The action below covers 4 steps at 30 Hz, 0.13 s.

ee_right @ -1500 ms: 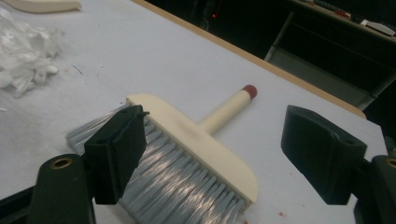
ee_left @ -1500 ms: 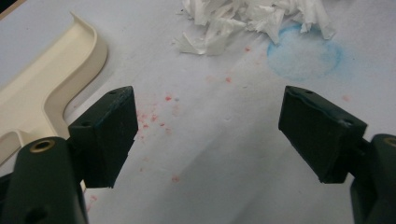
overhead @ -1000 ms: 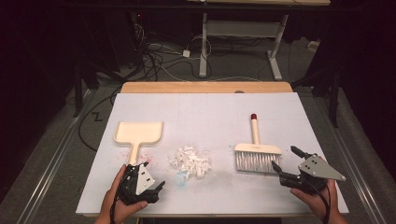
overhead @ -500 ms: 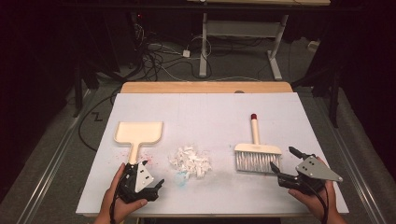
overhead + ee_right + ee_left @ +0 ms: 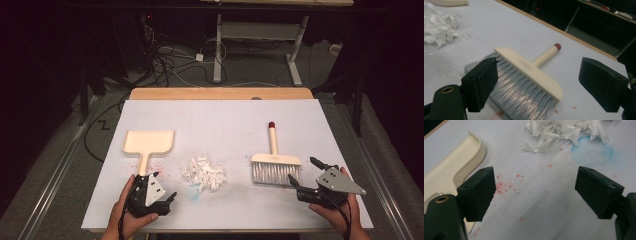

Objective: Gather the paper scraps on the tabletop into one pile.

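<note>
Since 1 second ago the right tongs [image 5: 304, 175] have slid a little toward the near edge of the worktop [image 5: 220, 120] and turned slightly; the left tongs [image 5: 164, 195] sit as they did.

No brand, label or writing can be read on anything.

Both tongs have black, blocky, matte pads. The left tongs stand wide open and hold nothing, with bare worktop between the jaws. They lie near the front edge, just beside the handle of the dustpan [image 5: 149, 142]. The dustpan is cream plastic, smooth, a flat tray with a raised, rounded rim and a straight handle pointing toward the person. In the left gripper view its rim [image 5: 475, 147] curves past the left jaw.

The right tongs also stand wide open and grip nothing. Their jaws point at the brush [image 5: 276, 165], and in the right gripper view 1 jaw stands in front of the bristles; whether it touches them I cannot tell. The brush [image 5: 529, 75] lies flat at the right of the worktop: a cream bar head, a round cream handle with a red tip pointing away, and grey, glossy, stiff bristles toward the person.

Between dustpan and brush lies a heap of torn white paper scraps [image 5: 203, 172], crumpled and ragged. The worktop is a pale, matte sheet with red specks [image 5: 504, 186] and a blue chalky smudge [image 5: 591, 151].
</note>
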### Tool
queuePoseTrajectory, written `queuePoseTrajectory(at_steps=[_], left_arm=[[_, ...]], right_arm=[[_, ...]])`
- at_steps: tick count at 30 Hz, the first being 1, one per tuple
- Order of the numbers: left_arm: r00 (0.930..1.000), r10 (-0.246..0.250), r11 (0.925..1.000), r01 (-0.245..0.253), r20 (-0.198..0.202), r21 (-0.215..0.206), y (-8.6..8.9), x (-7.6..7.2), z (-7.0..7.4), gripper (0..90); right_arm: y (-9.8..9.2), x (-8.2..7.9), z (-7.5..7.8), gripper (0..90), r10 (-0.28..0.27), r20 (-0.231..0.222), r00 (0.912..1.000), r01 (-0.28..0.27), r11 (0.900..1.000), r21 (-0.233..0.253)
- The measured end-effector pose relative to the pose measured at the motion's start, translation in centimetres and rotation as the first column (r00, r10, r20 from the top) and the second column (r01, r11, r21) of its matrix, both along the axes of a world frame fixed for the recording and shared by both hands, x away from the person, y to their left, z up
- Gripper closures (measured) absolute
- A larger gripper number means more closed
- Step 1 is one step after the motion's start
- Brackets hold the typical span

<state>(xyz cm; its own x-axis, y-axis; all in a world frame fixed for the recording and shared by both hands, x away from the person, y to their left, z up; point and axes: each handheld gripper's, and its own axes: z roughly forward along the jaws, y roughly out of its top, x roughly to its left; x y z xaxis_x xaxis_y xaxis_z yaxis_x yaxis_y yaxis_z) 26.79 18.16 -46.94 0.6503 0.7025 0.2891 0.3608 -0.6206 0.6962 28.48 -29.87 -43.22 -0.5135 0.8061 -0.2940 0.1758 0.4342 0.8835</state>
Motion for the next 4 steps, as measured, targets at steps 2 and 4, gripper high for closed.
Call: queuePoseTrajectory(at_steps=[2,4], left_arm=[[1.0,0.003,0.9999,-0.003,0.003,-0.01,0.04,-0.01,0.1,16.1],[1.0,0.008,0.9999,-0.008,-0.001,-0.013,0.08,0.11,0.04,16.1]], right_arm=[[-0.02,-0.02,0.11,16.8,0.003,0.006,1.0,-0.003,1.0,0.0],[-0.09,-0.04,0.21,16.7,0.003,0.007,1.0,-0.003,1.0,0.006]])
